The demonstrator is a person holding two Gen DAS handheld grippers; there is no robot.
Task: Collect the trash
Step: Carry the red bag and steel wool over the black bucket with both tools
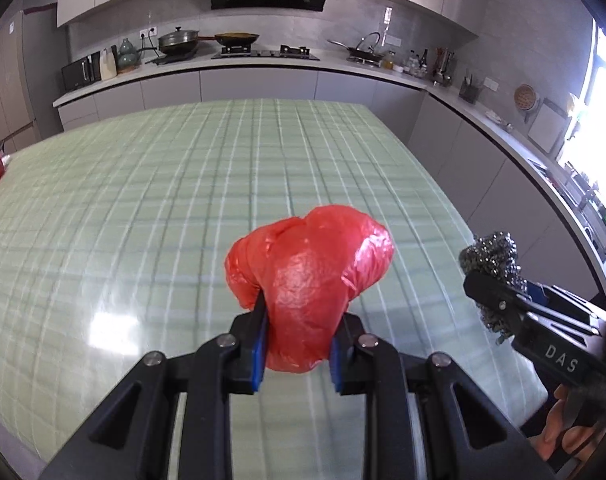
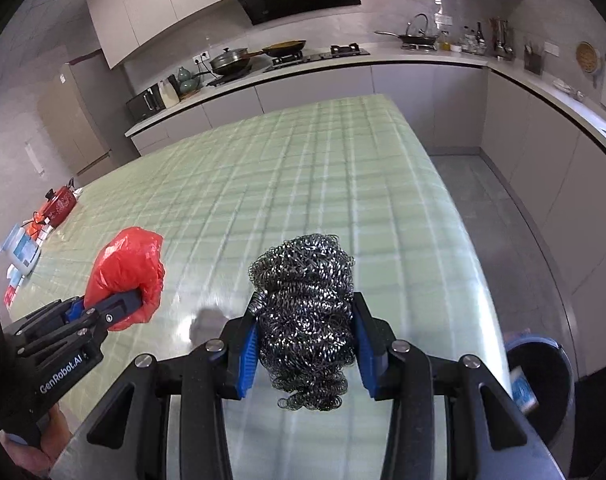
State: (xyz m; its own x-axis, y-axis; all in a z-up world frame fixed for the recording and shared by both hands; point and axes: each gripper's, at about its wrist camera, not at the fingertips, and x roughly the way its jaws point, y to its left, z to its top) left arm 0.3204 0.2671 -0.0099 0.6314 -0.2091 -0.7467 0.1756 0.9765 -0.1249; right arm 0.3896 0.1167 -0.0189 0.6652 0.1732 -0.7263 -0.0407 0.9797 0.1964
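Observation:
My left gripper (image 1: 299,340) is shut on a crumpled red plastic bag (image 1: 311,276), held above the green checked table (image 1: 143,200). In the right wrist view the same red plastic bag (image 2: 123,272) shows at the lower left, pinched in the left gripper (image 2: 115,312). My right gripper (image 2: 305,344) is shut on a steel wool scrubber (image 2: 303,304), its blue pads pressed on both sides. From the left wrist view the steel wool scrubber (image 1: 491,264) appears at the right edge, with the right gripper (image 1: 499,300) on it. A dark trash bin (image 2: 543,384) stands on the floor, right of the table.
A red pot (image 2: 59,204) and several packets (image 2: 23,252) lie at the table's far left edge. A kitchen counter (image 2: 343,60) with pans and a stove runs along the back and right walls. Grey floor (image 2: 503,220) lies between table and cabinets.

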